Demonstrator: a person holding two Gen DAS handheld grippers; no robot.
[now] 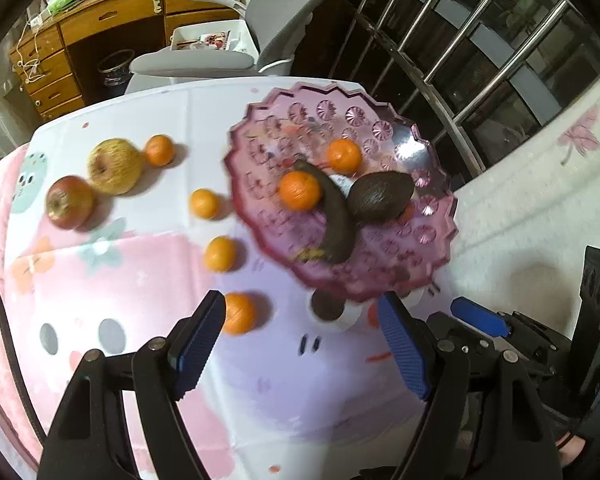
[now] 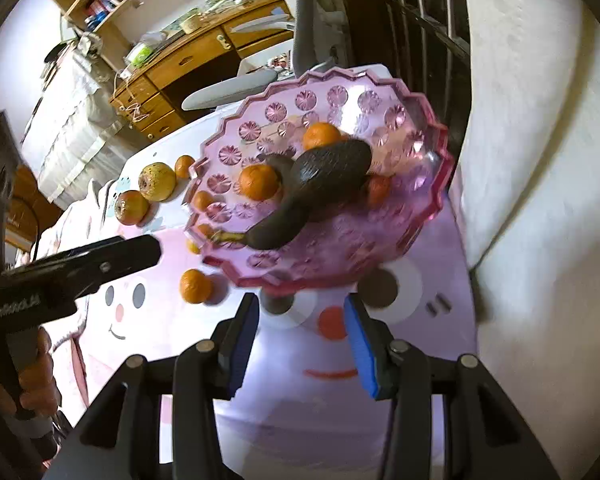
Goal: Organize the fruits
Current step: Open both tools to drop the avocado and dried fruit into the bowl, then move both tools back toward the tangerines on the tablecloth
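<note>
Pink fruit dish held avocado, dark banana, oranges | left gripper fingers spread, empty | right gripper fingers parted, empty | apples on worktop

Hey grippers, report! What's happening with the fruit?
Left gripper open, empty. Right gripper open, empty. Bowl part filled; apples, oranges on cloth. Nothing blocking.

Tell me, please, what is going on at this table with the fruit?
A person with a gripper in each hand is sorting fruit into a pink glass dish. It already holds two oranges, an avocado and a blackened banana. Four oranges and two apples lie on the cloth. The left gripper and right gripper are both open and empty.
</note>
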